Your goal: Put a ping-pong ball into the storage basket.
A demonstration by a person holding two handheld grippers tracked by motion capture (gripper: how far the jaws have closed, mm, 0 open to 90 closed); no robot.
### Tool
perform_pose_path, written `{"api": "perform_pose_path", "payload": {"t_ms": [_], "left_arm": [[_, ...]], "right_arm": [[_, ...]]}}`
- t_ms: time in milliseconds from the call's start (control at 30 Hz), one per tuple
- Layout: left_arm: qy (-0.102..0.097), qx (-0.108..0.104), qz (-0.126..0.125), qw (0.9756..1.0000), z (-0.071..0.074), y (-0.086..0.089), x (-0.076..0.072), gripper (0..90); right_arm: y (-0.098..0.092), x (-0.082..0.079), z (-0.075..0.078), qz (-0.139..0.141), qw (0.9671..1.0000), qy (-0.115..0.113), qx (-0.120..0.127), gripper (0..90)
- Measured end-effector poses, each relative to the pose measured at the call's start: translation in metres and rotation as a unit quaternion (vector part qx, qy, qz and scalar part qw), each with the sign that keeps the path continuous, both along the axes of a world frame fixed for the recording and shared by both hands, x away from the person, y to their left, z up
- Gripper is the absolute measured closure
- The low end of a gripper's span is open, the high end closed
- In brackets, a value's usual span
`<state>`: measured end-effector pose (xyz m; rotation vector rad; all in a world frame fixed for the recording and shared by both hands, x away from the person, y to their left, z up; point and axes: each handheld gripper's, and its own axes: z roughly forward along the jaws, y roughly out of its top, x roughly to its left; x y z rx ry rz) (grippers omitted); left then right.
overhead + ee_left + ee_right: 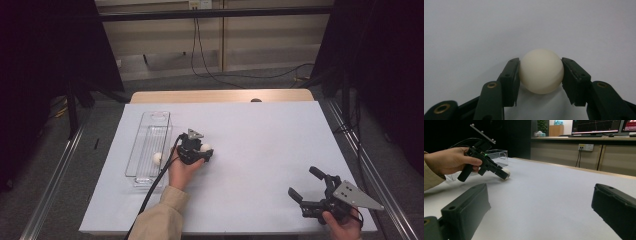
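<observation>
High view: the white table (260, 145) carries one clear tray (150, 150) near its left edge, long axis running from near edge to far edge. Two cream balls show here: one ball in the tray (158, 158) at its right wall, and the gripped ball (205, 147) on the surface just right of the tray. A ball is round, so it has no long axis or heading. The left gripper (540, 75) is clamped on it, pads pressing both sides, as the left gripper view shows close up. The right gripper (302, 184) rests near the table's near right corner, jaws spread wide, nothing between them.
</observation>
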<state>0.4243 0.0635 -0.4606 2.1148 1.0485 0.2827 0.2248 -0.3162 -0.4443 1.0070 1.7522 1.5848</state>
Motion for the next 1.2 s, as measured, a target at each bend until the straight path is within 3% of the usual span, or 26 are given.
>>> {"api": "perform_pose_path", "payload": {"t_ms": [433, 733, 1067, 1200], "left_arm": [[0.005, 0.000, 0.001, 1.0000, 0.001, 0.001, 0.000, 51.0], [0.013, -0.018, 0.013, 0.9997, 0.009, 0.004, -0.002, 51.0], [0.021, -0.023, 0.014, 0.9994, 0.016, 0.009, -0.004, 51.0], [0.015, -0.029, 0.014, 0.9994, 0.020, 0.010, -0.005, 51.0]], "right_arm": [[0.000, 0.000, 0.000, 0.000, 1.0000, 0.000, 0.000, 0.7], [0.000, 0.000, 0.000, 0.000, 1.0000, 0.001, 0.000, 0.6], [0.000, 0.000, 0.000, 0.000, 1.0000, 0.000, 0.000, 0.7], [0.000, 0.000, 0.000, 0.000, 1.0000, 0.000, 0.000, 0.7]]}}
